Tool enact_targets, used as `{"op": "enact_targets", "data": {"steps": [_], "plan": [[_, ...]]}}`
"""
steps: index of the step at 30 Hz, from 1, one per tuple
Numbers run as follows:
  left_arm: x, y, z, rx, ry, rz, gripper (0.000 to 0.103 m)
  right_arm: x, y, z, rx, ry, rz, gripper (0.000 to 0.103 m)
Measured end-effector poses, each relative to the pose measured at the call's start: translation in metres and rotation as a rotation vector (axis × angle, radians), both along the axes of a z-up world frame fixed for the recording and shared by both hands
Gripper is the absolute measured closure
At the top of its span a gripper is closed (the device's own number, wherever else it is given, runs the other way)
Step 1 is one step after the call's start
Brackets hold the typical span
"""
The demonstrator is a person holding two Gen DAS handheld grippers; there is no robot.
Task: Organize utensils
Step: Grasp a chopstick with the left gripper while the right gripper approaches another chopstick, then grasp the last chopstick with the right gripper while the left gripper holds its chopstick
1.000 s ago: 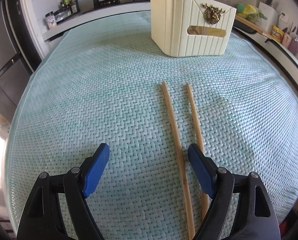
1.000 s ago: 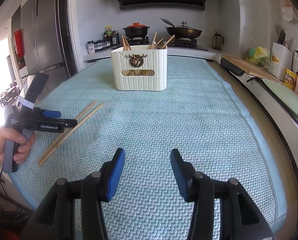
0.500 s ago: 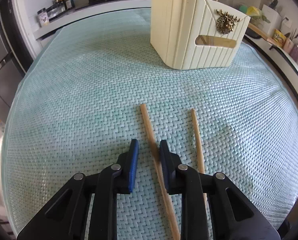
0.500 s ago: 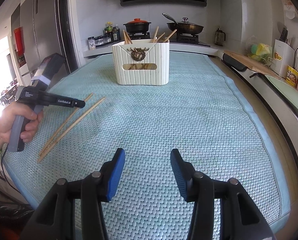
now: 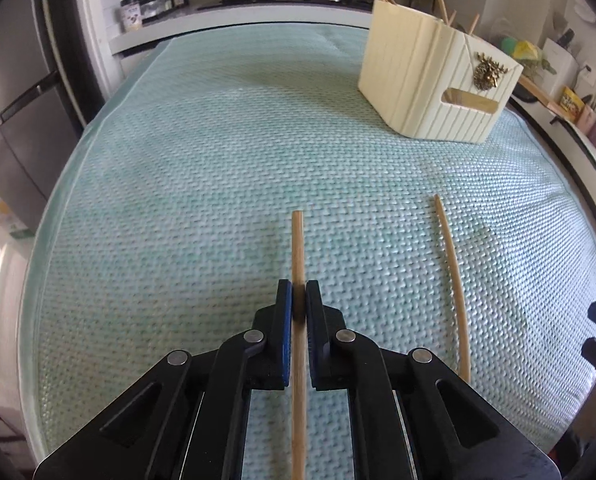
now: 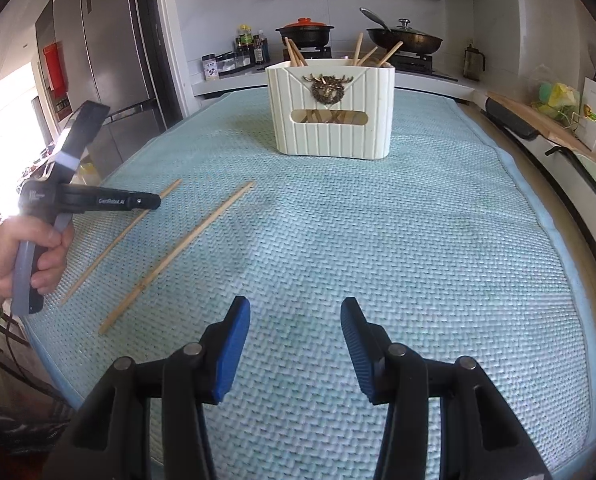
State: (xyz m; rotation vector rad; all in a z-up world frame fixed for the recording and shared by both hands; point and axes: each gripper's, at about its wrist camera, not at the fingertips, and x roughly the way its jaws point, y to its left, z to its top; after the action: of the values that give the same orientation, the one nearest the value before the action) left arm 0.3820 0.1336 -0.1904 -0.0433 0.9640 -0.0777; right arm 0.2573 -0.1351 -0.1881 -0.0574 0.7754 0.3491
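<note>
Chopstick [image 5: 298, 240] points away along the clenched left hand-held gripper [image 5: 299, 300]; right hand-held gripper [image 6: 296, 344] released.

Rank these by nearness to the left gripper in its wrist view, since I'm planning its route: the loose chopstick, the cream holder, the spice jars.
1. Loose chopstick, right of the left gripper, on the mat.
2. Cream holder, far right.
3. Spice jars, back-left counter.

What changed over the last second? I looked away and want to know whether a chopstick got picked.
The left gripper slid sideways over the left chopstick and its jaws have just closed on it. The other chopstick stays flat on the mat, the cream holder has not moved, and the right gripper stays open and empty.
</note>
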Motion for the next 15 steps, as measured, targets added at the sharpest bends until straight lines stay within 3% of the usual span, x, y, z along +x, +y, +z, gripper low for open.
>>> {"op": "enact_targets", "data": {"steps": [6,9,12,14,15], "plan": [[-0.022,0.019,0.006,-0.041,-0.032,0.055,0.098,0.066,0.053,0.002,0.087,0.099,0.061,0.055],[-0.033,0.020,0.008,-0.062,-0.042,0.067,0.098,0.095,0.084,-0.005,0.096,0.141,0.071,0.060],[-0.037,0.020,0.006,-0.067,-0.041,0.067,0.098,0.113,0.116,-0.017,0.017,0.164,0.064,0.064],[-0.038,0.021,0.006,-0.070,-0.040,0.067,0.098,0.119,0.134,-0.025,-0.079,0.157,0.068,0.075],[-0.040,0.021,0.006,-0.073,-0.041,0.067,0.098,0.120,0.140,-0.028,-0.116,0.152,0.065,0.086]]}}
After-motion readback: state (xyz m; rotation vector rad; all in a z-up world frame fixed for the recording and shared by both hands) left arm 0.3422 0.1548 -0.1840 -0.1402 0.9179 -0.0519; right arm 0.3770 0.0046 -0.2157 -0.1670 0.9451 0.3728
